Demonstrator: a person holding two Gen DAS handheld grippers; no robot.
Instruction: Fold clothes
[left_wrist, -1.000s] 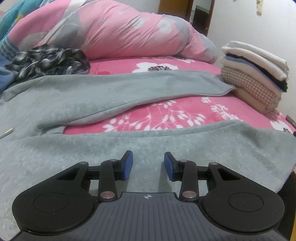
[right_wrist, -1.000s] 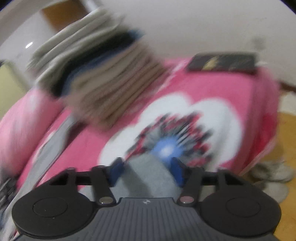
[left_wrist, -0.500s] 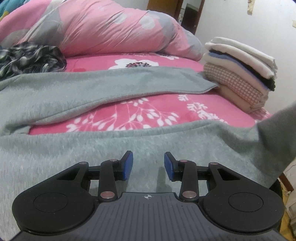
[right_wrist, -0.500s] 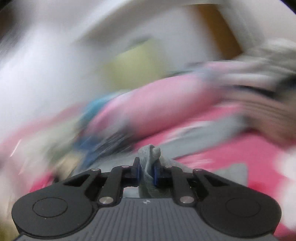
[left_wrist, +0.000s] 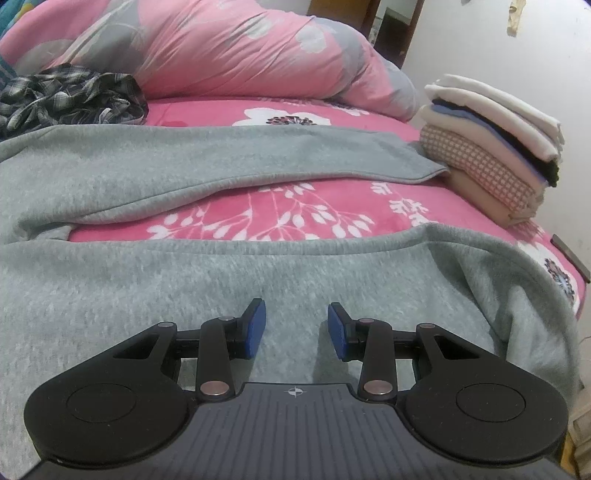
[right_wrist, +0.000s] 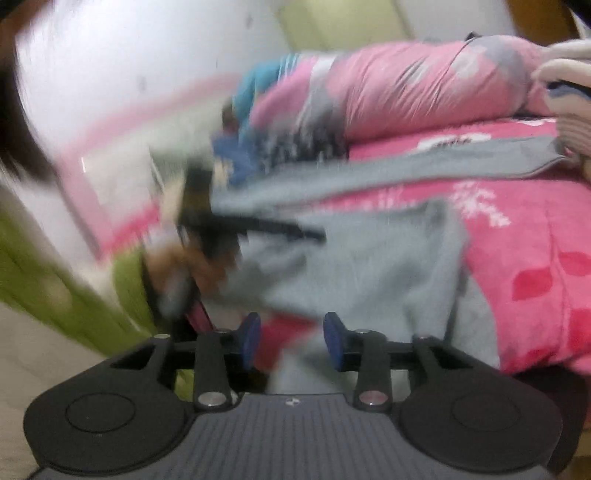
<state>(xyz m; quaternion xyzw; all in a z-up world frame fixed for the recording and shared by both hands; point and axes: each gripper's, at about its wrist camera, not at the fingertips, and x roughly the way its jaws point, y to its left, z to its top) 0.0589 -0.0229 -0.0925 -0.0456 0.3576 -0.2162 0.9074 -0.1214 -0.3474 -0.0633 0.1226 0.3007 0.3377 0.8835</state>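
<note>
Grey sweatpants spread across the pink floral bed, left tongs wide over the near leg – right tongs wide too, gripping nothing, folded stack beside the far cuff

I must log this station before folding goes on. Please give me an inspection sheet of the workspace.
Surface: bed with pink floral sheet.
Job's things: grey garment spread across the bed, two long parts with a gap of sheet between; folded stack at far right.
Clutter: plaid shirt crumpled at far left; pink duvet behind.
Grippers: left gripper open over the garment, fingers empty; right gripper open, image blurred.
Cables: nothing seen.
Surroundings: white wall, doorway.
</note>
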